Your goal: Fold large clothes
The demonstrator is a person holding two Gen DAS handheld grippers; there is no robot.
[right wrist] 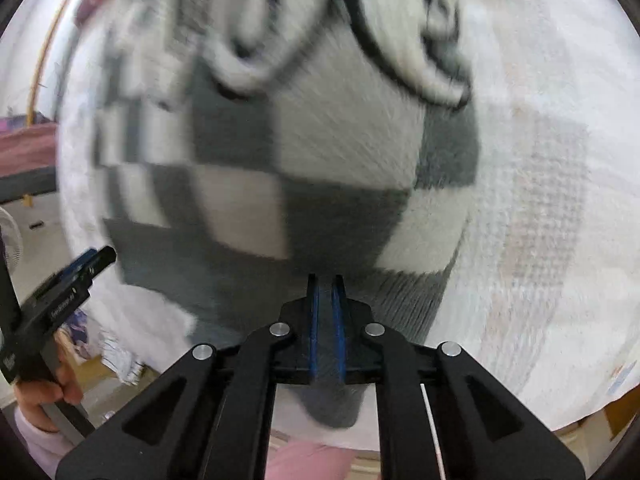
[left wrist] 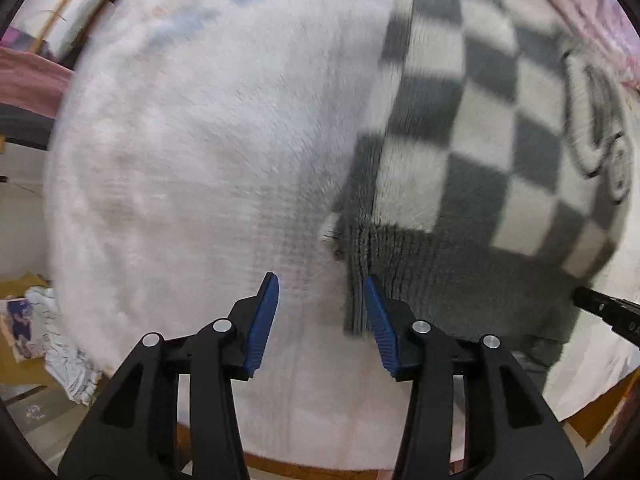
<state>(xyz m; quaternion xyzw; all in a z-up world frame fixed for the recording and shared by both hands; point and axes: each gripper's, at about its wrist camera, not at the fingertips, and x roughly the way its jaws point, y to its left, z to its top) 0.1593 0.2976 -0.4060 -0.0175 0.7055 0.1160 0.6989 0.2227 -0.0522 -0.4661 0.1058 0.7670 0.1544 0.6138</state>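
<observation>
A grey-and-white checkered knit sweater (left wrist: pixel 472 152) lies on a white fluffy blanket (left wrist: pixel 192 152). Its ribbed grey hem (left wrist: pixel 360 272) sits just right of my left gripper (left wrist: pixel 322 300), which is open and empty above the blanket. In the right wrist view the sweater (right wrist: pixel 288 152) fills the middle, with a black-outlined motif at the top. My right gripper (right wrist: pixel 326 296) is shut on the grey ribbed hem (right wrist: pixel 328 396), which bunches between the pads. The right gripper's tip shows in the left wrist view (left wrist: pixel 600 304). The left gripper shows in the right wrist view (right wrist: pixel 72 280), held by a hand.
The blanket covers a round table with a wooden rim (left wrist: pixel 304 468). Pink bedding (left wrist: pixel 28 80) lies at the far left. Crumpled white cloth and papers (left wrist: pixel 60 344) lie on the floor at lower left. A fan (right wrist: pixel 10 240) stands at the left.
</observation>
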